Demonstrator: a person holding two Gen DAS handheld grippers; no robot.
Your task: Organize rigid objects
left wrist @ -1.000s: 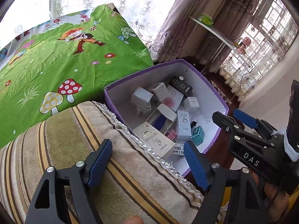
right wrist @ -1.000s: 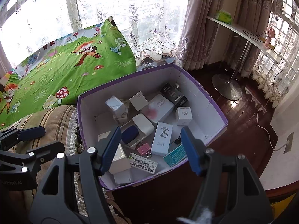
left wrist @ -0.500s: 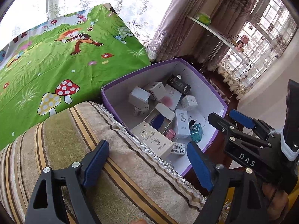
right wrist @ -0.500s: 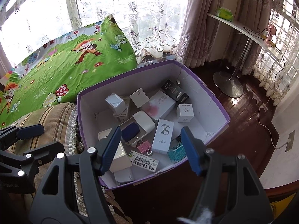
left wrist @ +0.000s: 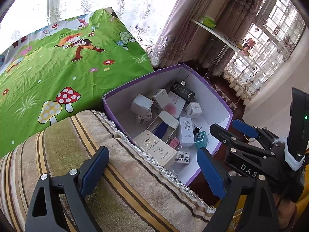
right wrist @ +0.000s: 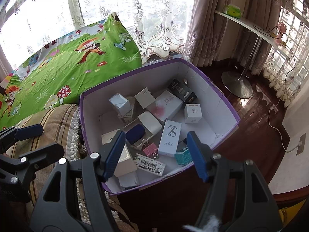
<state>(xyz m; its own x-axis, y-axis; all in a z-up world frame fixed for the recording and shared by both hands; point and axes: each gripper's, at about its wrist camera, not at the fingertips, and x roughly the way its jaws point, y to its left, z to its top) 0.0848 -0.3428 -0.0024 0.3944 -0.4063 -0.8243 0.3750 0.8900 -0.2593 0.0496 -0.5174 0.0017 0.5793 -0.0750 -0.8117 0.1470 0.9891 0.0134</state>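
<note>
Nearest the lens, the left gripper (left wrist: 152, 166) hangs over the striped cushion (left wrist: 77, 154); its jaws have just been opening, now stand at full spread, and nothing lies between them. The right gripper (right wrist: 154, 154), partly open and equally empty, hangs directly above the near edge of the purple box (right wrist: 227, 106), which sits on the dark wooden floor (right wrist: 251, 119) against the cushion's fringe. Inside the box lie the rigid objects in a loose heap: a barcoded carton (right wrist: 150, 166), a pink binder clip (right wrist: 150, 149), a teal box (right wrist: 182, 155), and a tall white carton marked "SL" (right wrist: 170, 138) whose long axis runs away from the right gripper. Farther in rest a small white cube (right wrist: 192, 113) and a black carton (right wrist: 181, 90). The heap lies ahead of and below the right gripper, rightward and beyond the cushion edge from the left, so the right hand is judged the nearer. Behind spreads the green cartoon sheet (left wrist: 58, 67)
</note>
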